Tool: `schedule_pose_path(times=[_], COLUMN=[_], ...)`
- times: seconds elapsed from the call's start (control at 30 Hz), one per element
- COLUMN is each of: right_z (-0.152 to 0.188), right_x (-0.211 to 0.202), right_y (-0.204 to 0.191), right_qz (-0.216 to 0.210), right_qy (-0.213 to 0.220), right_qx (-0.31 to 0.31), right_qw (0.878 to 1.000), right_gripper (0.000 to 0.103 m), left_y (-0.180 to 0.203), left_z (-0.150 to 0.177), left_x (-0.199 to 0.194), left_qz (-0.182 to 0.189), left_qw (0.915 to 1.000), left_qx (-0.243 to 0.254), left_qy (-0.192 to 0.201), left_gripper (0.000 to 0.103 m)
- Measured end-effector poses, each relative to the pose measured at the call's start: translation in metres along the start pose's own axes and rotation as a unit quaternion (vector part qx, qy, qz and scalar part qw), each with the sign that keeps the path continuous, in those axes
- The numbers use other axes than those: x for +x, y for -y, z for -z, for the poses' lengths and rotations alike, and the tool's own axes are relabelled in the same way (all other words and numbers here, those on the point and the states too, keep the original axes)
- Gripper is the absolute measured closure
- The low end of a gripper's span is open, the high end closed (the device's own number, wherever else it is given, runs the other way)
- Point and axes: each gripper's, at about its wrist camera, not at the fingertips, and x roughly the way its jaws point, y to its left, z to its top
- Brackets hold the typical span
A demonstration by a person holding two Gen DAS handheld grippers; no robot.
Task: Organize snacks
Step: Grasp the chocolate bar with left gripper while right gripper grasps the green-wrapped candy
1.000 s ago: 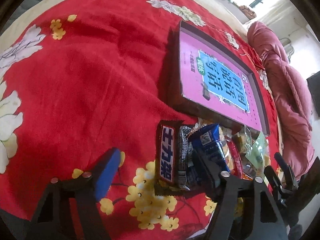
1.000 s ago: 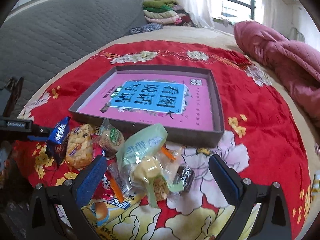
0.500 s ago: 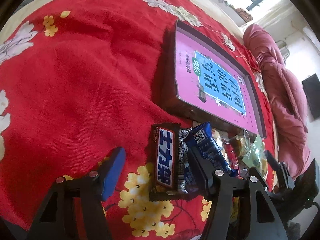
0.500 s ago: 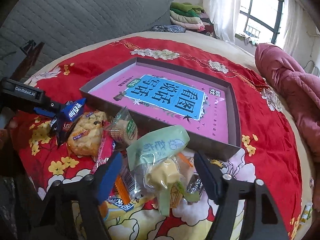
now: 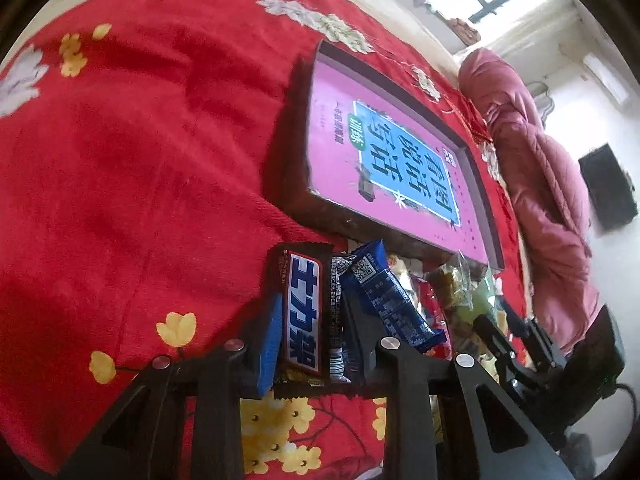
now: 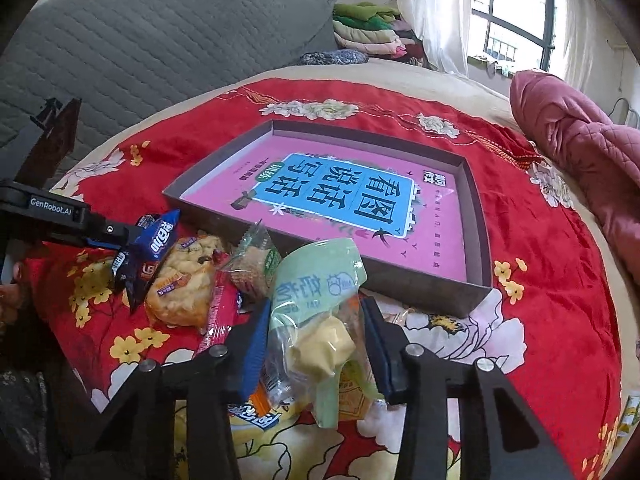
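while just closing, left hand-held gripper (image 5: pixel 310 334) clamps chocolate bar (image 5: pixel 303 312), right hand-held gripper (image 6: pixel 316 344) squeezes green pouch (image 6: pixel 316 292)

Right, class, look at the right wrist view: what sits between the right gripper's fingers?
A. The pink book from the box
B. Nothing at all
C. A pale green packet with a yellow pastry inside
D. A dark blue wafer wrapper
C: the right gripper has just been closing, and its blue pads flank the pale green packet with the yellow pastry inside.

Bright window (image 6: pixel 516 20) daylight — blown highlights, fisheye-warped edges
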Motion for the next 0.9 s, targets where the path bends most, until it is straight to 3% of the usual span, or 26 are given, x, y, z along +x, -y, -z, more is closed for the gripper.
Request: schedule_pose_path(times=[0.27,0.9], right_z=[0.002,-0.009], right_x=[-0.008,-0.03], right_y=[0.005,0.024], right_qz=[-0.007,-0.026], right_qy=[0.009,0.058], right_qx=[0.02,0.077], right_qw=[1.0,0.995], right_gripper=[0.062,0.062], left_y=[0.005,0.041], left_z=[0.002,0.0], left_x=[-0.01,-0.056], left_qz=[-0.005,-0.03], left_qw=[0.9999,0.9929], left_qx=[0.01,0.082], left_qy=[0.012,0.081], left_gripper=[0.074,0.074])
